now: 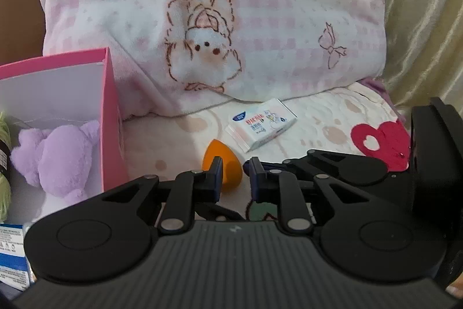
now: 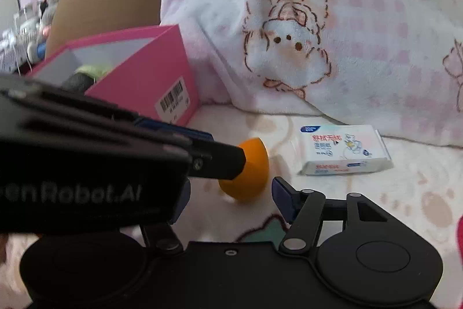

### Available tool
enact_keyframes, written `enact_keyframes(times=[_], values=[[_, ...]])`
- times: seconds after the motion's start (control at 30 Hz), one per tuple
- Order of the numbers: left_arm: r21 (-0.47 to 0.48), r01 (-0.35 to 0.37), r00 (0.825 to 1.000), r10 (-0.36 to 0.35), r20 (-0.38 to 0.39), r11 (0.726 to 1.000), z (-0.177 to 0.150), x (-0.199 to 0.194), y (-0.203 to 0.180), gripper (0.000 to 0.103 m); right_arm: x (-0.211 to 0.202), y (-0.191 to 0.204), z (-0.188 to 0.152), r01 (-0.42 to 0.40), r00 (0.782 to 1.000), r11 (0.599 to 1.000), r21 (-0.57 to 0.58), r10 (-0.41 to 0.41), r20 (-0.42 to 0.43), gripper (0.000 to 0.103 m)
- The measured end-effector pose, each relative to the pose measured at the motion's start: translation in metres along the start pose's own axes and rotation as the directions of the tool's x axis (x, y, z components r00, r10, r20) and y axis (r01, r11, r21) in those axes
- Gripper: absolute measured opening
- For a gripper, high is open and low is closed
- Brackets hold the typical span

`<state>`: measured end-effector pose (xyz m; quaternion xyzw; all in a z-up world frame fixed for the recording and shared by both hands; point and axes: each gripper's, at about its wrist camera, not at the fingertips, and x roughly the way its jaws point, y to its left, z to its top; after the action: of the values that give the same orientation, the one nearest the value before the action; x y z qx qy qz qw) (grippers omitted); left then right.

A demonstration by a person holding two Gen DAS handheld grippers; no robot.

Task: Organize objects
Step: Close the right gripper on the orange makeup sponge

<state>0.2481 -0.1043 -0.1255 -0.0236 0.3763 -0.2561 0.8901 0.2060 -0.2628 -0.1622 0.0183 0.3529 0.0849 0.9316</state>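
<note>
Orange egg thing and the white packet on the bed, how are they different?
The orange egg-shaped thing is round, plain and one colour; the white packet is flat, boxy and printed with writing and a cartoon. The orange thing lies nearer the pink box, the packet nearer the checked blanket. Both rest on the patterned bedcover.

Half-hidden things around my pink box

My left hand-held gripper covers part of the orange egg-shaped piece; the box wall hides most of the green yarn; the blue carton is cut off at the frame edge.
</note>
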Motion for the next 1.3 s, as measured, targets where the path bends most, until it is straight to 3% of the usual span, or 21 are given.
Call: enact_keyframes(times=[0.1,0.23,0.5,0.83,0.93,1.0,1.13,1.3], values=[[0.004,-0.011,1.0,0.011,0.007,1.0,0.0,0.0,-0.001,0.018,0.007,-0.004,0.001,-0.009,1.0,0.999,0.037,0.008,0.01,0.061],[0.002,-0.021,1.0,0.021,0.011,1.0,0.0,-0.001,-0.001,0.018,0.01,-0.006,0.0,0.017,1.0,0.999,0.038,-0.016,-0.011,0.042],[-0.033,0.055,0.998,-0.055,-0.017,0.998,0.001,-0.003,-0.002,0.018,-0.013,-0.009,0.005,-0.011,0.999,0.997,0.078,0.014,-0.045,0.041],[-0.092,0.179,0.977,-0.188,-0.104,0.979,-0.008,-0.001,-0.02,0.021,-0.038,-0.021,-0.005,0.1,0.976,0.992,0.073,-0.084,-0.203,0.041],[-0.133,0.214,0.965,-0.231,-0.124,0.968,-0.012,-0.001,-0.022,0.029,-0.055,-0.021,-0.011,0.155,0.965,0.987,0.032,-0.145,-0.217,0.041],[-0.122,0.225,0.962,-0.24,-0.127,0.967,-0.013,-0.001,-0.027,0.036,-0.063,-0.026,-0.016,0.159,0.964,0.985,0.062,-0.141,-0.226,0.041],[-0.166,0.253,0.947,-0.279,-0.161,0.953,-0.019,0.009,-0.028,0.036,-0.062,-0.03,-0.021,0.156,0.961,0.986,0.06,-0.137,-0.239,0.041],[-0.192,0.249,0.946,-0.281,-0.162,0.949,-0.025,0.014,-0.032,0.037,-0.054,-0.029,-0.023,0.129,0.95,0.99,0.061,-0.106,-0.293,0.041]])
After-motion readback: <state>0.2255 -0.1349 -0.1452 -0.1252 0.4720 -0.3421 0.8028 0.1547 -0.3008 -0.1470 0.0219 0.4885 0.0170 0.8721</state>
